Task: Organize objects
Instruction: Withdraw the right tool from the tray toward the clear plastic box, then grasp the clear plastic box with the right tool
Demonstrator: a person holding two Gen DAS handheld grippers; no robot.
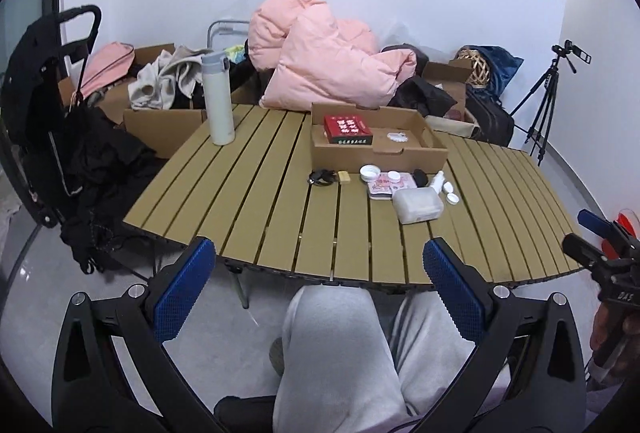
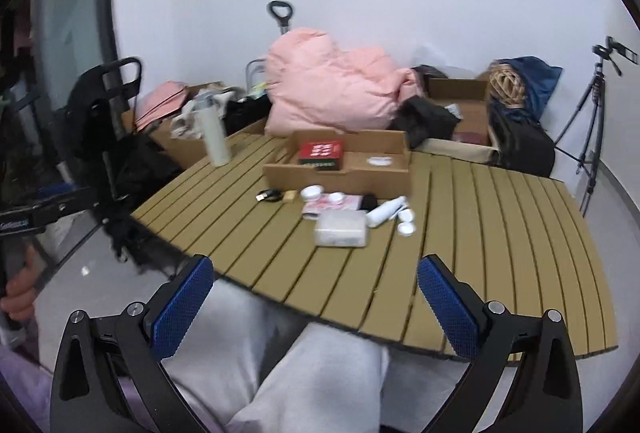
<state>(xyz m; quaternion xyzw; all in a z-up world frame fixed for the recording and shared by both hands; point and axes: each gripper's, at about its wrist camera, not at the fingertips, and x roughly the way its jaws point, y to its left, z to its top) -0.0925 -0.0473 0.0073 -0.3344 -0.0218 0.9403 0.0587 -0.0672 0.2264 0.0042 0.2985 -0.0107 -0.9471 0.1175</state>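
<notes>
A slatted tan table (image 1: pixel 260 201) (image 2: pixel 480 233) bears a shallow cardboard box (image 1: pixel 376 149) (image 2: pixel 340 173) with a red packet (image 1: pixel 347 129) (image 2: pixel 321 152) inside. In front of the box lie small items: a clear plastic container (image 1: pixel 418 205) (image 2: pixel 340 229), a white bottle (image 1: pixel 438 180) (image 2: pixel 386 213), white lids (image 1: pixel 369 172) (image 2: pixel 311 192), a pink pouch (image 1: pixel 386 185), a black cable (image 1: pixel 320 177) (image 2: pixel 269 195). A white flask (image 1: pixel 218 97) (image 2: pixel 214 139) stands at the far left. My left gripper (image 1: pixel 320 293) and right gripper (image 2: pixel 316 301) are both open and empty, held before the table's near edge above the person's knees.
Behind the table are a pink duvet (image 1: pixel 320 61) (image 2: pixel 332 93), cardboard boxes with clothes (image 1: pixel 160 101), a stroller (image 1: pixel 52 105) at left, dark bags (image 2: pixel 520 141) and a tripod (image 1: pixel 548 93) (image 2: pixel 592 121) at right. The right gripper's body shows at the left wrist view's right edge (image 1: pixel 608 265).
</notes>
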